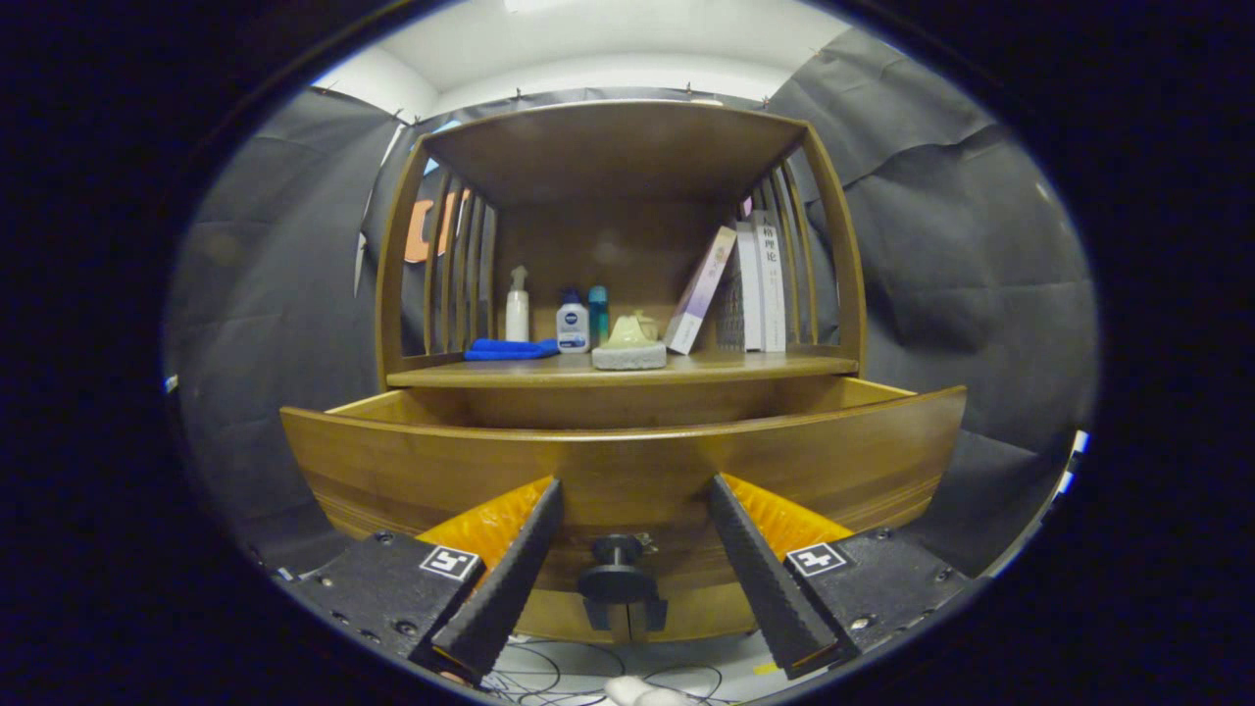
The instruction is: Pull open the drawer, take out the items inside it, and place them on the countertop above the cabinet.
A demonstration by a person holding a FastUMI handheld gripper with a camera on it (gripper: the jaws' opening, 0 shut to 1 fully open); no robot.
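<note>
Tool [635, 490] fingers spread before drawer [627, 461]; its inside hidden behind its front.

Smooth glossy wooden drawer [627, 461]; ribbed claw [635, 487]

Tool [635, 495]: fingers spread wide apart, gripping nothing; the knob sits between them, untouched.
Knob [617, 577]: dark, round, on the drawer front, low between the fingers.
Drawer [627, 461]: wooden, pulled out toward the near side; its inside is hidden by the front panel.
Worktop [706, 368]: the cabinet's top, just beyond the drawer, under a slatted shelf frame.
On the worktop, left to right: blue cloth [510, 349], white spray bottle [517, 309], white bottle with blue cap [573, 324], teal bottle [598, 312], pale sponge stack [628, 348], leaning books [750, 289].
</note>
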